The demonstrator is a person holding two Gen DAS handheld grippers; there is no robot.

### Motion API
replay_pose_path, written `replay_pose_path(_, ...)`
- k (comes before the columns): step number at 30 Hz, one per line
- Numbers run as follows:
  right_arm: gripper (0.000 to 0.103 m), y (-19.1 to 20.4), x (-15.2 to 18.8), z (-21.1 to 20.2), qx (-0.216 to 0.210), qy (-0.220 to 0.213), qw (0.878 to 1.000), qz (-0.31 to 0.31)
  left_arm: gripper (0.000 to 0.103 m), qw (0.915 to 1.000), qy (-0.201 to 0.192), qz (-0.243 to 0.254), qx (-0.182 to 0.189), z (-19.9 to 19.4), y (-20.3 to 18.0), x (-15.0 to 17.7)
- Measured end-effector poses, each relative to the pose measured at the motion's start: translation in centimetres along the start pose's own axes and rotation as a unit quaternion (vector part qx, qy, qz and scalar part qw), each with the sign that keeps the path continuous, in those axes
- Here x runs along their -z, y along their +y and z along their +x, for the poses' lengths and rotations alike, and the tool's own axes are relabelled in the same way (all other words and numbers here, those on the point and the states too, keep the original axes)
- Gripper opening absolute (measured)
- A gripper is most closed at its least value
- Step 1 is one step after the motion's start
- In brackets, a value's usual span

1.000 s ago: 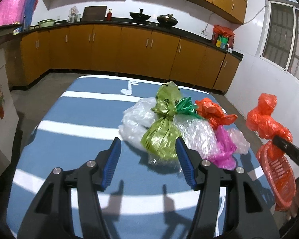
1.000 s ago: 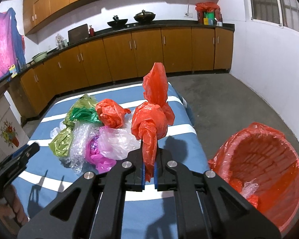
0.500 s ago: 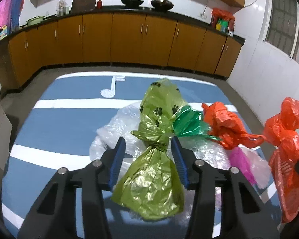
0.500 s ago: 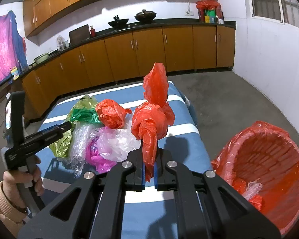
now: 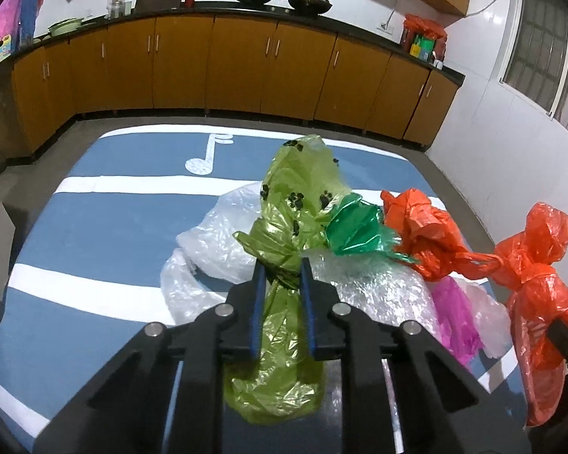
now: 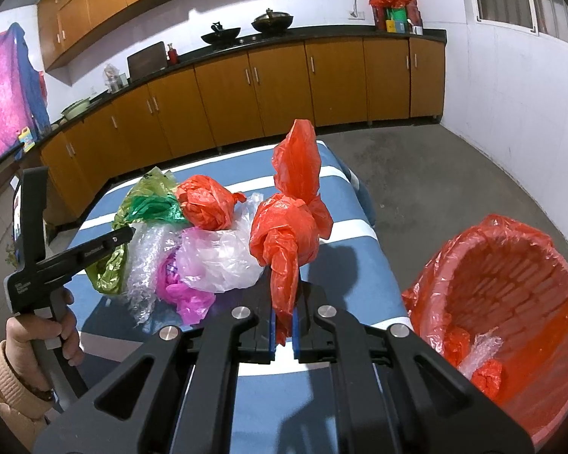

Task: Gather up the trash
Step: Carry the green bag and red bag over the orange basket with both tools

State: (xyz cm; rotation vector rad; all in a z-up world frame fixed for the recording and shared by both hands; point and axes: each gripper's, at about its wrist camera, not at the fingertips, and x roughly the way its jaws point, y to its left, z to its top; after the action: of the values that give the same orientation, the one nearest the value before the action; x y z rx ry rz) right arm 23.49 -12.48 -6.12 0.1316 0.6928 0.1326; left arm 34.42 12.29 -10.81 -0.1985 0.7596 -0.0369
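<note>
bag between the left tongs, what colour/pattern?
Olive-green bag, translucent, with small black paw prints near its top. Clearest in the left wrist view.

Your left gripper (image 5: 281, 269) is hiding the knotted middle of the green bag (image 5: 299, 204), so you cannot tell how hard the closing pads are pressing. The pile is covering most of the pink bag (image 6: 181, 291). The picture's edge is cutting off the red bin (image 6: 484, 265). The things on the far counter (image 5: 227, 9) are looking too small to name.
</note>
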Motion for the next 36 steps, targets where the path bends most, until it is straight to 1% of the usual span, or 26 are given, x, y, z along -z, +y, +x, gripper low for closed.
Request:
replay_pose_path(7,0.006,0.3,0.0,-1.5,-0.004,-0.011,1.000,-0.005,0.018,0.9994,-0.034,0.003,-0.005,-3.9,0.2,0.2)
replay_pose_path(12,0.006,0.3,0.2,-2.8,-0.004,-0.018,1.000,-0.006,0.018,0.9984,-0.056,0.008,-0.002,-6.8,0.0,0.5)
replay_pose_path(22,0.006,-1.0,0.7,-5.2,0.005,-0.031,0.999,-0.002,0.016,0.9960,-0.081,0.020,0.032,-11.7,-2.2,1.4)
replay_pose_path(29,0.006,-2.9,1.1,-7.1,0.023,-0.043,0.999,0.012,0.016,0.9929,-0.088,0.044,0.067,-13.7,-5.9,1.8)
replay_pose_path(36,0.006,-6.0,1.7,-8.8,0.050,-0.051,0.997,0.036,0.016,0.9886,-0.079,0.070,0.107,-14.1,-10.2,2.7)
